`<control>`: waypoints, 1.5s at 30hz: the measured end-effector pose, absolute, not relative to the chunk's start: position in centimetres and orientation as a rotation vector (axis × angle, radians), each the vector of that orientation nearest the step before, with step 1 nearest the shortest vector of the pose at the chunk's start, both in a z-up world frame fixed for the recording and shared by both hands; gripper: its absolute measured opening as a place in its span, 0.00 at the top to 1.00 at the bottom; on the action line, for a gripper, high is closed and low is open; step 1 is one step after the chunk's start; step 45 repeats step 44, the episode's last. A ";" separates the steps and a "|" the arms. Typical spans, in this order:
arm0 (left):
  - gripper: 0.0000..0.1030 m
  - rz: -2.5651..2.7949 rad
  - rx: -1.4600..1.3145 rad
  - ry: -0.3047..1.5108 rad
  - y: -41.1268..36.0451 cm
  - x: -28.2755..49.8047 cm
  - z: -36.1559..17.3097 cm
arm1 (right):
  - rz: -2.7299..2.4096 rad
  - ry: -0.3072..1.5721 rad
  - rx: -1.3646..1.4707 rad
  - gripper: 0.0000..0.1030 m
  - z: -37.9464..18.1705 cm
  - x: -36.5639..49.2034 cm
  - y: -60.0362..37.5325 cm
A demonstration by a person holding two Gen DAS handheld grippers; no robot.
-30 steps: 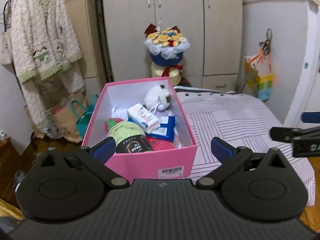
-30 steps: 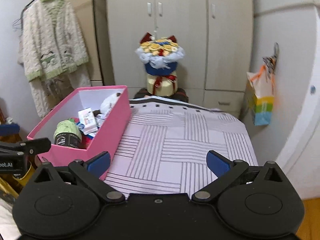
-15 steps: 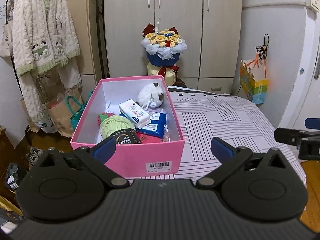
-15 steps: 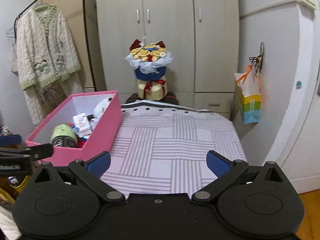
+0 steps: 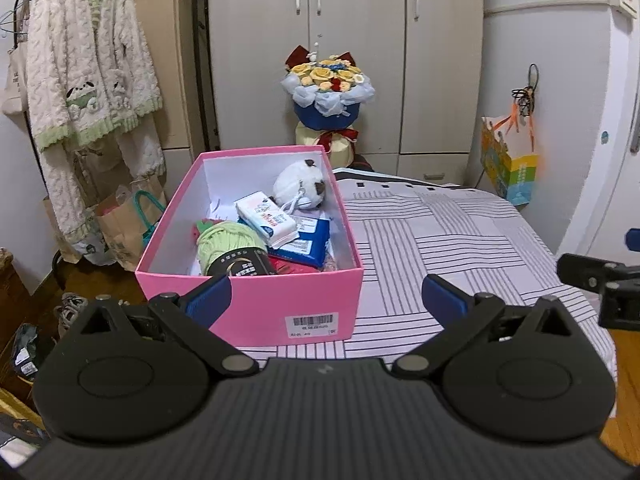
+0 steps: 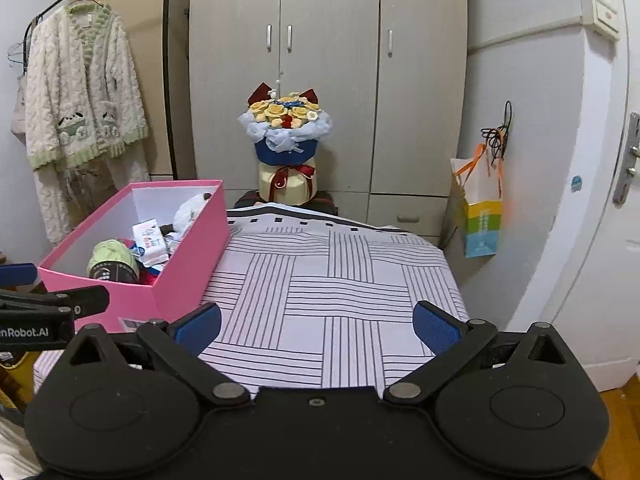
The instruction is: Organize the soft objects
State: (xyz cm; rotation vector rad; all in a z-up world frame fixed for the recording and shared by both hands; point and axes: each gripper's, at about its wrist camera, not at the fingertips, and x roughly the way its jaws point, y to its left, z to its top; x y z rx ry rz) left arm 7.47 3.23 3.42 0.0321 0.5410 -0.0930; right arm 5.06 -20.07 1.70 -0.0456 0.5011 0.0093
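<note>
1. The left gripper [image 5: 325, 296] is held with its blue-padded fingers spread wide, nothing between them, just short of the near end of the open pink cardboard box [image 5: 256, 308].
2. The right gripper [image 6: 316, 326] is likewise spread and empty, above the striped white bedsheet [image 6: 340, 280].
3. The box is set on the sheet's left part, its long axis running away from the left camera, barcode end nearest.
4. Inside are seen a pale green yarn ball [image 5: 228, 242], a white tissue pack [image 5: 266, 220], a white plush toy [image 5: 300, 190] at the far end, and a flat blue packet [image 5: 308, 240], possibly wipes.
5. Compared with a second ago, both grippers have been drawn back and the box appears farther off.
</note>
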 end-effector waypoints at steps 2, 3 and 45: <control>0.00 -0.072 0.036 0.540 3.2 7.6 3.2 | 0.007 0.500 -0.051 0.00 1.6 5.0 -19.9; 0.00 -0.065 0.038 0.540 3.2 7.6 3.2 | 0.005 0.499 -0.053 0.00 1.6 5.0 -19.9; 0.00 -0.004 0.053 0.474 3.6 6.0 3.3 | -0.060 0.452 -0.064 0.00 1.1 3.9 -19.7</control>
